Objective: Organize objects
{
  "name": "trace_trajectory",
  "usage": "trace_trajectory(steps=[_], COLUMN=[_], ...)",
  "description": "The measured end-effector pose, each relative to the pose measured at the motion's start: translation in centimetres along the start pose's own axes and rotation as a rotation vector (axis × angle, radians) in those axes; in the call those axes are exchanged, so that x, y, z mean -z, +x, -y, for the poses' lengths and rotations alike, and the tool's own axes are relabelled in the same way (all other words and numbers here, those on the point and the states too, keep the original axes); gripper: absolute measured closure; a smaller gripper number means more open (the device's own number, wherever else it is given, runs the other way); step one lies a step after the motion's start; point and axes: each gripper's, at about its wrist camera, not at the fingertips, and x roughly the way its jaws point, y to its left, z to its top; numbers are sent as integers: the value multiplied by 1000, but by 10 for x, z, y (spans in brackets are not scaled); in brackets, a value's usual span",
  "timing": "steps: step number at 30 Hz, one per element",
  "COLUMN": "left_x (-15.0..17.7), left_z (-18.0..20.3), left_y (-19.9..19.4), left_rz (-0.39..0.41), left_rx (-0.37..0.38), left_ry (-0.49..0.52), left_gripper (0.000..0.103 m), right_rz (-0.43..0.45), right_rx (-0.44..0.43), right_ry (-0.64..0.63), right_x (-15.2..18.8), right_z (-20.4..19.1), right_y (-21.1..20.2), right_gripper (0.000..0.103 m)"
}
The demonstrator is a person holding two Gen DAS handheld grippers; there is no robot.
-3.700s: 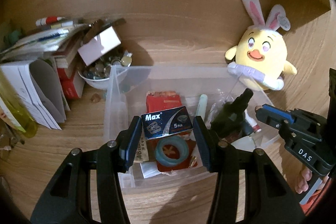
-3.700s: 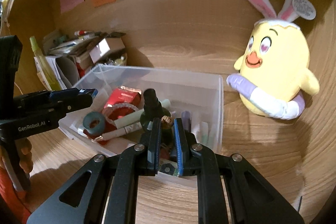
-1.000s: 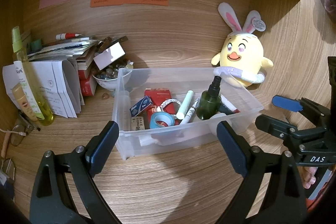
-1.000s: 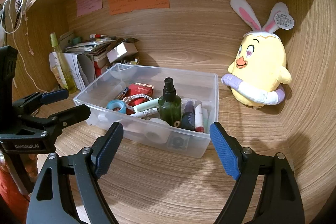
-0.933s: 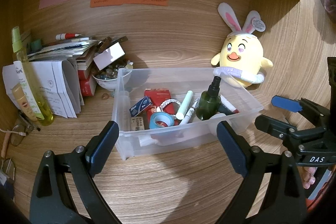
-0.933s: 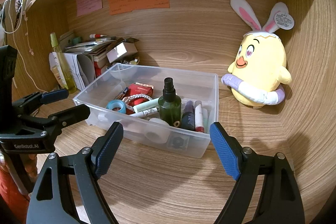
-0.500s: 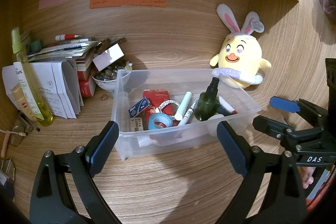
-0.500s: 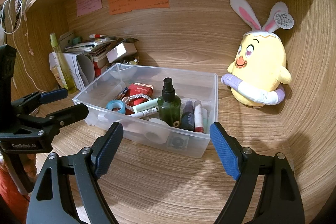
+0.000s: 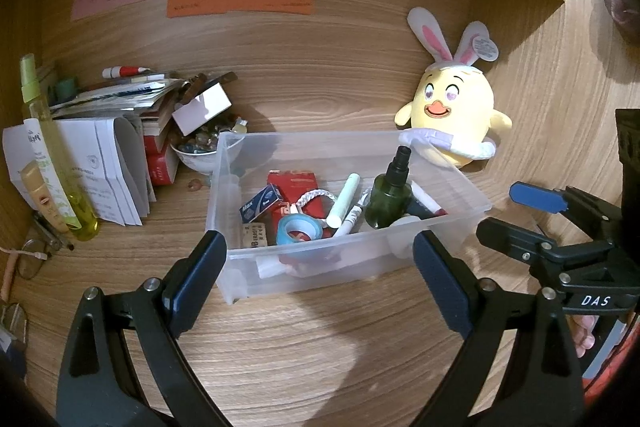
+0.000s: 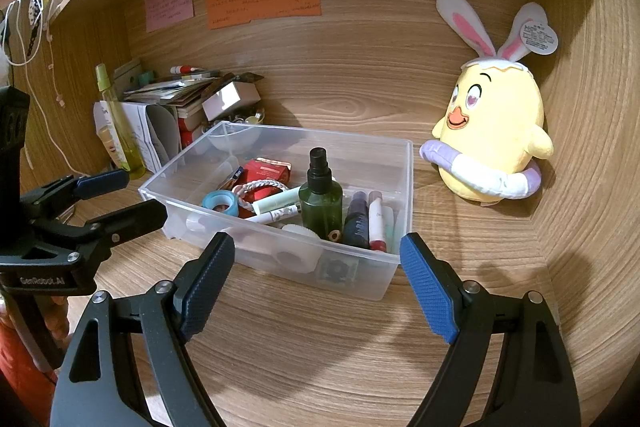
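So both grippers are backed off from the clear plastic bin point(image 9: 448, 183) and neither one is carrying anything — the left gripper point(image 9: 316, 281) has its jaws spread wide and empty over the desk point(image 9: 304, 355), and the right gripper point(image 10: 316, 283) is the same, wide and empty, just in front of the bin's near wall. Inside the bin there's a decent pile already: a dark green spray bottle point(image 10: 321, 193) standing upright, a roll of blue tape point(image 10: 220, 202), a small blue box point(image 9: 260, 202) marked Max, a red packet point(image 9: 296, 185), a braided white cord point(image 10: 262, 187), a pale green tube point(image 9: 344, 199), plus a few markers and small tubes along the right end. Looks to me like the sorting is mostly done, or at least paused between items. What's left, if anything, is the clutter outside the bin: the stack of papers and booklets point(image 9: 108, 155) at the left, a white bowl point(image 9: 196, 157) of small bits behind the bin's corner, and a tall yellow-green bottle point(image 9: 52, 155) near the left edge. The yellow chick plush point(image 10: 494, 143) sits just beside the bin's right end, touching nothing in it. Can't tell whether those leftovers are supposed to go in or stay put.
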Motion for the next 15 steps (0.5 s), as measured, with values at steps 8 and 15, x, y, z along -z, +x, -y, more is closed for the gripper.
trace_trajectory(steps=[8, 15], left_x=[0, 1], left_z=[0, -2], left_y=[3, 7], left_rz=[-16, -36], left_rx=[-4, 14], left_ry=[-8, -14], left_gripper=[4, 4], right_rz=[-3, -6], right_rx=[-2, -3], right_ry=[0, 3], right_x=[1, 1], right_z=[-1, -1], right_y=[0, 0], right_gripper=[20, 20])
